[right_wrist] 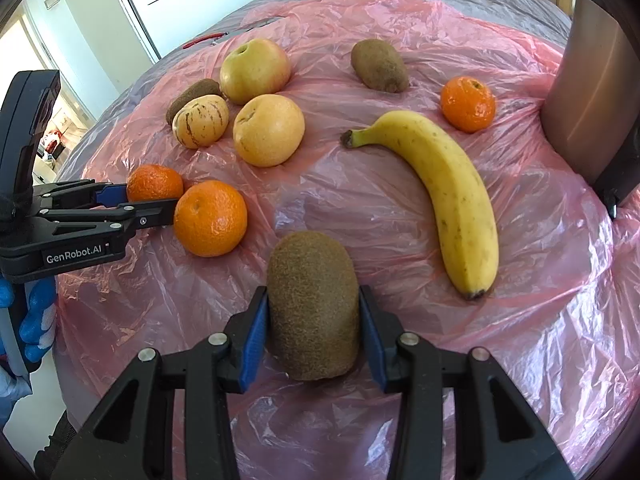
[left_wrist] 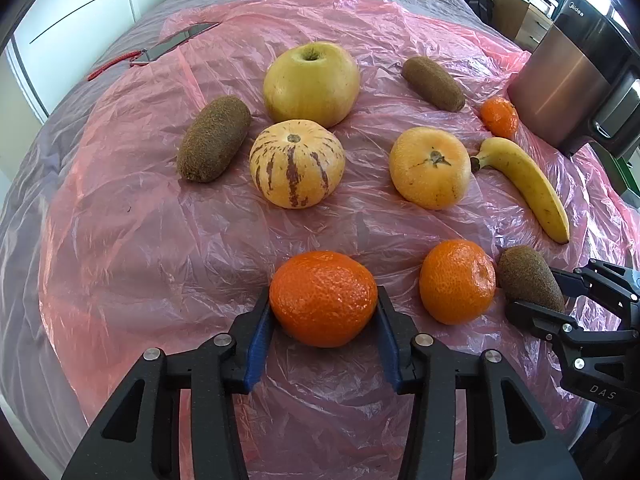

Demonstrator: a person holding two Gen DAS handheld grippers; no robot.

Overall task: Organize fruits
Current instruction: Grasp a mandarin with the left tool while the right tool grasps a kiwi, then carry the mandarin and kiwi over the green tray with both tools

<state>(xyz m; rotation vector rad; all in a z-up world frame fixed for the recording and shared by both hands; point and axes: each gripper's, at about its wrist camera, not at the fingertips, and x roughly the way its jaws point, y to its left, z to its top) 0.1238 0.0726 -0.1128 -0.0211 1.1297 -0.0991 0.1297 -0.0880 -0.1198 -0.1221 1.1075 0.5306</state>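
My left gripper is shut on a mandarin resting on the pink plastic sheet. A second mandarin lies just right of it. My right gripper is shut on a kiwi, which also shows in the left wrist view. Farther back lie a banana, a third mandarin, a yellow-orange fruit, a striped melon, a green apple and two more kiwis.
A steel appliance stands at the right edge of the bed. A phone with a red cord lies at the far left on the grey bedcover. A white wardrobe is behind on the left.
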